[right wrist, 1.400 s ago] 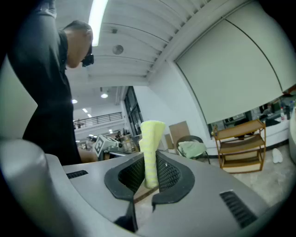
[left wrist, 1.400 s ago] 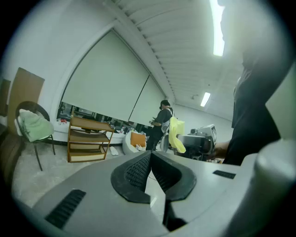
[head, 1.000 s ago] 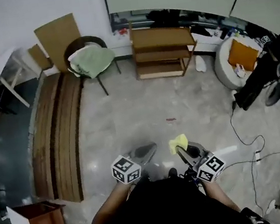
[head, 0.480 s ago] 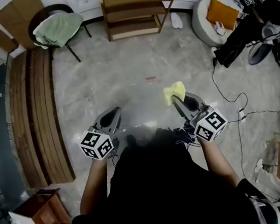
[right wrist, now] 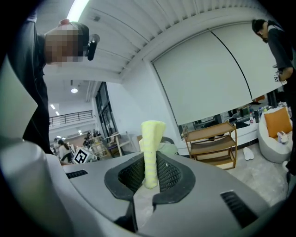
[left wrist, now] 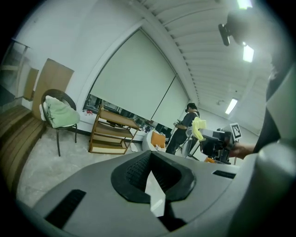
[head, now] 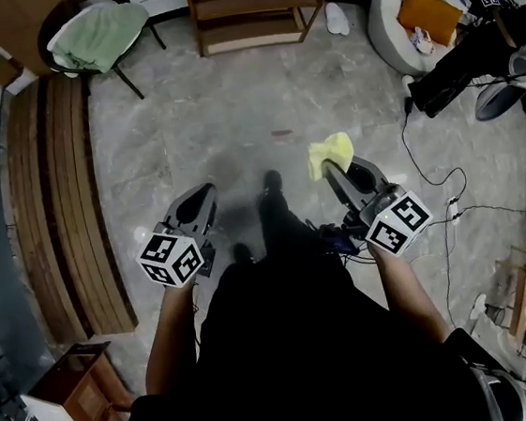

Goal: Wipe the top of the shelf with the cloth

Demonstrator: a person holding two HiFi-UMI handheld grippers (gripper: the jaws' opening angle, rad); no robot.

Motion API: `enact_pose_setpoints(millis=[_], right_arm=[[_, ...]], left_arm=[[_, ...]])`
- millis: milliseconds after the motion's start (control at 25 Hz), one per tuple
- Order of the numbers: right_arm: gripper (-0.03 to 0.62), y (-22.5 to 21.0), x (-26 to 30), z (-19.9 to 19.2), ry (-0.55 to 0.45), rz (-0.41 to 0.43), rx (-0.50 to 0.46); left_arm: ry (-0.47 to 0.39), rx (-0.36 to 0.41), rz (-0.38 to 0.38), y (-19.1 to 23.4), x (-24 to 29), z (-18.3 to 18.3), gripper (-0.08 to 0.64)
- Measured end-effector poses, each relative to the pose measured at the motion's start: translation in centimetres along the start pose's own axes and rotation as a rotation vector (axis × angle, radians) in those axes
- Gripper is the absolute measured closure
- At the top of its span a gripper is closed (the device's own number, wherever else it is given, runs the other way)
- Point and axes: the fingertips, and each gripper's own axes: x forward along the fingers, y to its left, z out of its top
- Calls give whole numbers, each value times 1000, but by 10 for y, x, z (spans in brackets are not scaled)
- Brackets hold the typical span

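The wiping has not begun; judged from how things lie, this is the approach to the shelf. In the head view the wooden shelf [head: 254,8] stands against the far wall, well apart from both grippers, with open stone floor between and the person's shoe [head: 272,181] set forward towards it. The right gripper [head: 336,168] has its jaws pressed onto the yellow cloth [head: 329,153]. Its own view shows the cloth [right wrist: 151,148] pinched by a lower edge between the black pads, with the rest standing up in a folded column above them. The left gripper [head: 201,197] is held level with it at the person's other side. Its view shows the jaws drawn together with nothing between them, only a thin wedge of floor showing past the pads. A chair draped with green fabric [head: 97,35] stands to the left of the shelf, and a stack of wooden planks [head: 58,190] lies along the left side of the floor, both off the direct line. The next move calls for closing the gap to the shelf and lowering the right gripper so the loose part of the cloth lies flat on the top board. Because the cloth is held by one edge only, it will likely need pressing down rather than dragging by its tip. The top board appears bare from here, though it is too far off to be sure.
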Motion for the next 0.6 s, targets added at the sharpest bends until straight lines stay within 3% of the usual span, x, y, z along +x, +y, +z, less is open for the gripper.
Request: enact_pose_setpoints(millis=[120,240,400,600], right_arm=[[545,-39,21,6,0,22,19],[545,-65,45,17,21,69,-29],[545,-100,78,35,31,145,-64],[543,-149,100,57,33,197,-59]], left_arm=[[15,7,29,10,37,16,549],[29,2,50,19,77,41,549],[72,55,92,32,135,73,549],[32,76,95,30,180,121,551]])
